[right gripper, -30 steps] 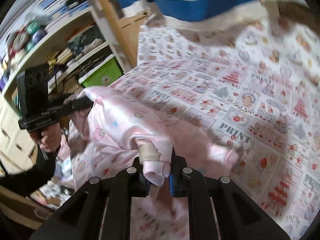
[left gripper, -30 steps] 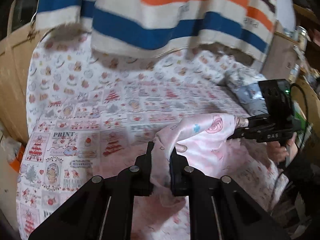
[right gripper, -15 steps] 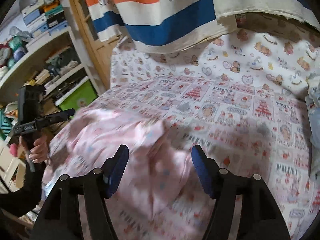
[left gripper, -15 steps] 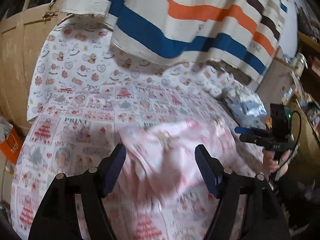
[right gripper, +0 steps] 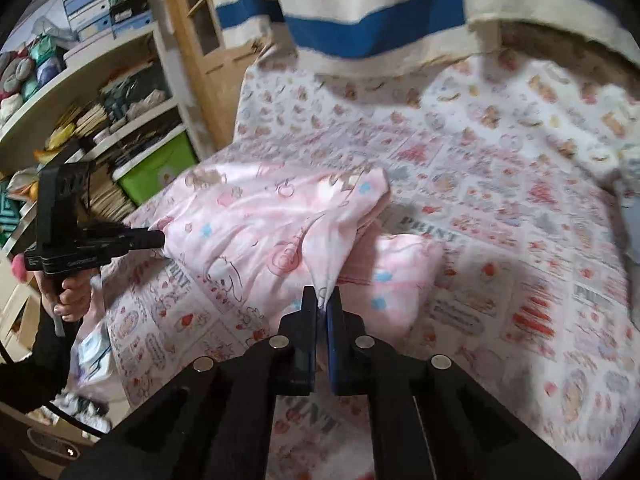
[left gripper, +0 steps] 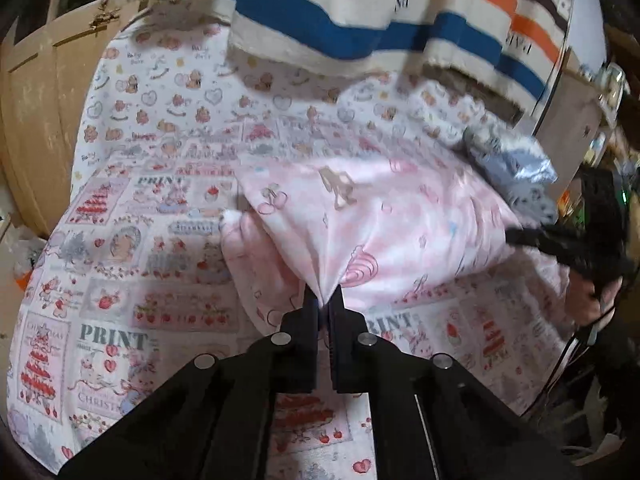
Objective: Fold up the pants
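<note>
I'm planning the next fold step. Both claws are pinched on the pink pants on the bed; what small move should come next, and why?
Probably lift both corners together and carry them across. The left claw and right claw have just closed on cloth of the pink pants, which rise in tented peaks over a layer lying flat on the bedsheet.

the bed (left gripper: 120,208) lies open to the left of the pink pants (left gripper: 400,216) and along its near edge. a striped blanket (left gripper: 360,12) overhangs the far edge, and a grey-blue bundle (left gripper: 508,160) crowds the far right corner. shelves (right gripper: 80,92) and a green bin (right gripper: 156,168) stand close off one side.
</note>
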Tool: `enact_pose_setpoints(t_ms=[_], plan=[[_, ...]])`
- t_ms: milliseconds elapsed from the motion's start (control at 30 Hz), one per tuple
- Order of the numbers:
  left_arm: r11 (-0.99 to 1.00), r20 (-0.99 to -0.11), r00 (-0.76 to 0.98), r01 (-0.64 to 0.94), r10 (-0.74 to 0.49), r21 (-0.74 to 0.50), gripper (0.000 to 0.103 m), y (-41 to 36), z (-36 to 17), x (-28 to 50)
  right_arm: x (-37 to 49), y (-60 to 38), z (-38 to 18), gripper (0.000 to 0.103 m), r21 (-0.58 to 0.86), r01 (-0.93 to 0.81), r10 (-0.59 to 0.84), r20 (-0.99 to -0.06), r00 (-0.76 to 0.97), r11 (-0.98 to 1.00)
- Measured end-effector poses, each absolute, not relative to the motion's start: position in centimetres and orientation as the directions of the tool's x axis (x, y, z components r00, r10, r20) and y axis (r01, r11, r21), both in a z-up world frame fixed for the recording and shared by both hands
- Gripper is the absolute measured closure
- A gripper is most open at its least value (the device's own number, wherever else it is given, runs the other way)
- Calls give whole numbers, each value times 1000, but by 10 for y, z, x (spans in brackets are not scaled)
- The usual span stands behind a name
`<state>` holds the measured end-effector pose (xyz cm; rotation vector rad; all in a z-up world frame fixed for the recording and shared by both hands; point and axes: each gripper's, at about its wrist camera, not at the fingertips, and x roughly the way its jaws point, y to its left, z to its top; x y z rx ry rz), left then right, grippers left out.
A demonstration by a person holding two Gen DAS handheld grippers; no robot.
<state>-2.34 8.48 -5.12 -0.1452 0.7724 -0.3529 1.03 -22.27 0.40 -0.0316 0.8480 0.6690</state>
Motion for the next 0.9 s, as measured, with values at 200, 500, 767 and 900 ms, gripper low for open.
enact_pose_setpoints(t_ms=[200,500,767,900], plan=[[933,-639,681,252,-359,-256,99,92,-47,-22,-30,-233,3,100,178,-581,516,-702,491,794],[958,-625,732,270,-270,-99,75,78,-49,-38,-41,-249,5,99,118,-513,445,-682,581,850],[959,-576,769,256,-277,-120,57,76,-21,-21,5,-238,25,55,219,-445,466,-667,581,868],[963,-618,740,234,-267,-136,62,71,-26,0,34,-230,18,56,361,-415,542,-668,509,835]])
